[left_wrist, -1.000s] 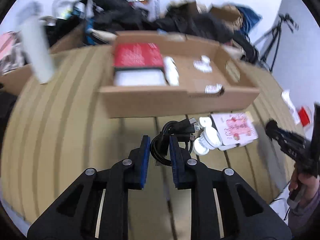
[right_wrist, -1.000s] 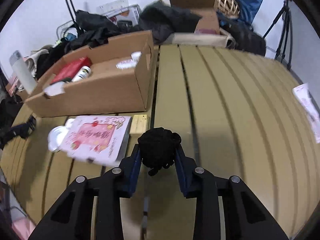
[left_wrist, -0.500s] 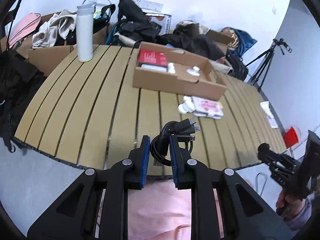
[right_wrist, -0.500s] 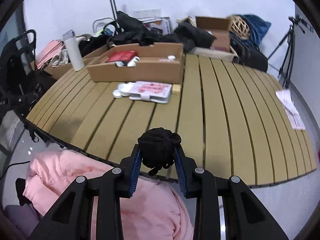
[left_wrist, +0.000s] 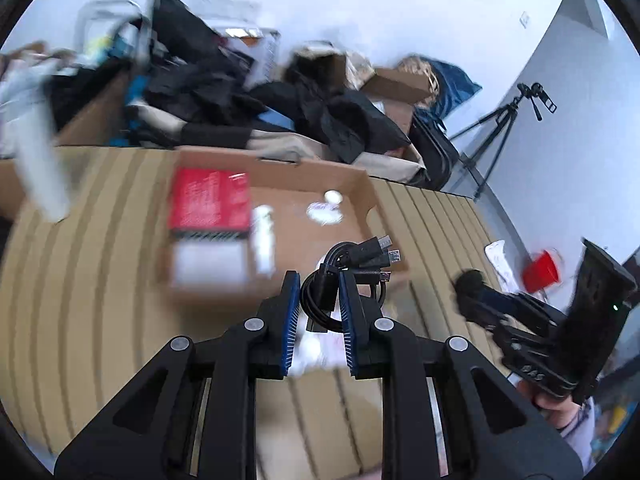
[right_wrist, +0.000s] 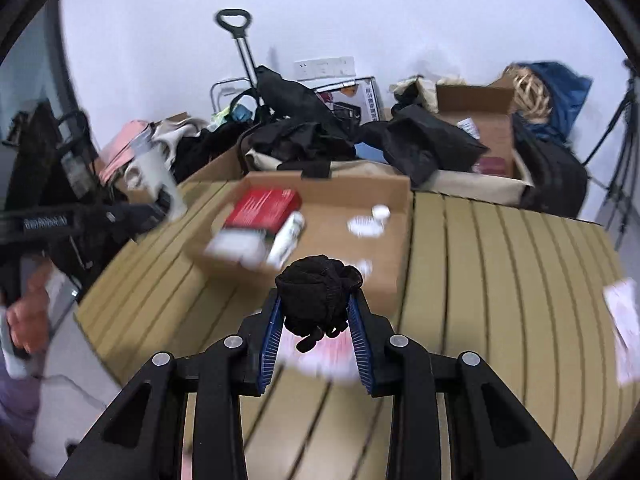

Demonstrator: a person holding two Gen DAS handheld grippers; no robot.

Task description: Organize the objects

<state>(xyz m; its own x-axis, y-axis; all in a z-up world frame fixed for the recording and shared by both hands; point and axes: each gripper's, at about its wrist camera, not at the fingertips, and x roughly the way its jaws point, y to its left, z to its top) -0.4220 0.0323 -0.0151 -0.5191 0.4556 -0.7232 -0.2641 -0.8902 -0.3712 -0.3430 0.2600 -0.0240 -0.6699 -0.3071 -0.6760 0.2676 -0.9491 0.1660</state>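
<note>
My left gripper [left_wrist: 319, 284] is shut on a coiled black cable bundle [left_wrist: 352, 264] with several plugs sticking out, held above the table in front of the open cardboard box [left_wrist: 362, 184]. My right gripper [right_wrist: 316, 300] is shut on a balled black cloth [right_wrist: 318, 292], held above the table just before the same box [right_wrist: 400, 240]. The box holds a red book [left_wrist: 210, 200], a white tube [left_wrist: 264, 236] and small white pieces [left_wrist: 324, 210]. The right gripper also shows in the left wrist view [left_wrist: 472, 292], to the right.
A slatted wooden table [right_wrist: 500, 280] carries the box. A pink-and-white packet [right_wrist: 316, 356] lies under the right gripper. A white bottle [left_wrist: 38, 160] stands at the left. Bags, clothes and boxes pile behind the table [right_wrist: 320, 136]. A tripod [left_wrist: 500, 128] stands far right.
Both grippers have swung back in over the table toward the cardboard box, which is now much closer. Each still holds its object. The view is motion-blurred.
</note>
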